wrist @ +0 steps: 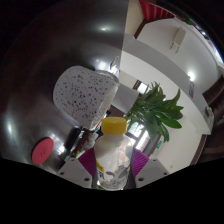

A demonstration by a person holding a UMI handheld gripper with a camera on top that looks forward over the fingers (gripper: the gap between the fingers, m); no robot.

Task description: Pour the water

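Between our fingers, we are seeing the hand-held gripper point(112, 168) clamping a clear water bottle point(112, 155) with a yellow cap point(115, 126); a green potted plant point(157, 108) is standing just beyond.

Illumination is mixed: the upper right of the frame is bright, with small white light spots on the pale ceiling point(170, 45), while the left half is dim grey with soft broad reflections. Glare appears on the clear bottle point(112, 160) at lower centre and on the grey speckled object point(84, 92) left of centre, both lit from above. Fisheye distortion bends straight lines toward the edges, the green plant point(158, 108) at centre right is reasonably sharp, and detail at the periphery is soft and blurred.
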